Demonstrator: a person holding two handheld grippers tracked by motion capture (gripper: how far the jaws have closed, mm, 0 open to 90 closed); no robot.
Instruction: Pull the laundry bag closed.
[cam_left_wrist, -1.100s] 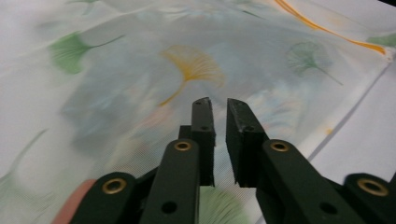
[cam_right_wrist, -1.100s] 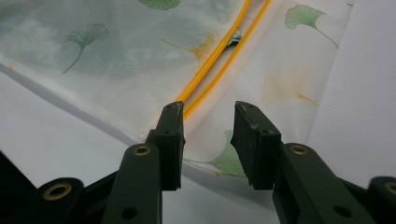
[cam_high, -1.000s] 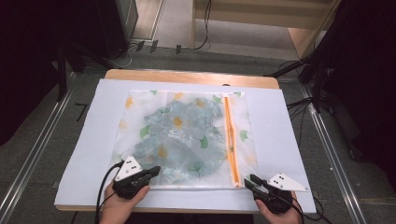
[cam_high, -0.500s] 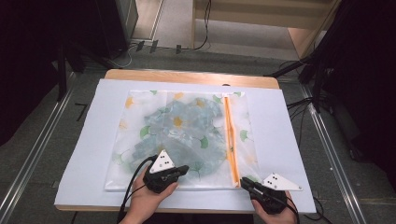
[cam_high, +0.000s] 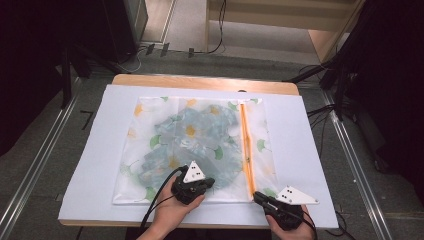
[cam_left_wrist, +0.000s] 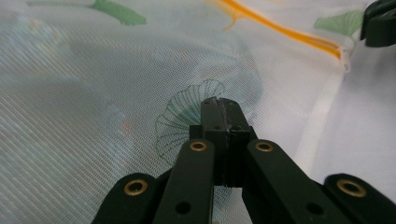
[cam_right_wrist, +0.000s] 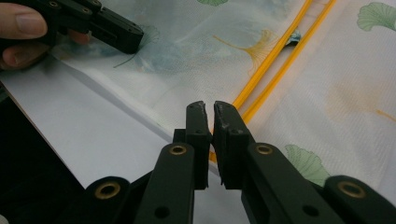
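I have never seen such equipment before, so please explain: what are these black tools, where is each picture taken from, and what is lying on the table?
A person holds a hand tool with two black jaws in each hand. One camera looks down from above; another rides on each tool. On the white sheet lies a mesh laundry bag with leaf prints and an orange zipper. The left gripper is shut, resting on the bag. The right gripper has just been closing at the zipper's near end; whether it pinches the bag is unclear.

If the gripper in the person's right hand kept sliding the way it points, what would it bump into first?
Most likely the orange zipper of the mesh bag: the right gripper sits at the bag's near edge, nearly shut, aimed along the zipper's lower end. Depth is hard to judge.
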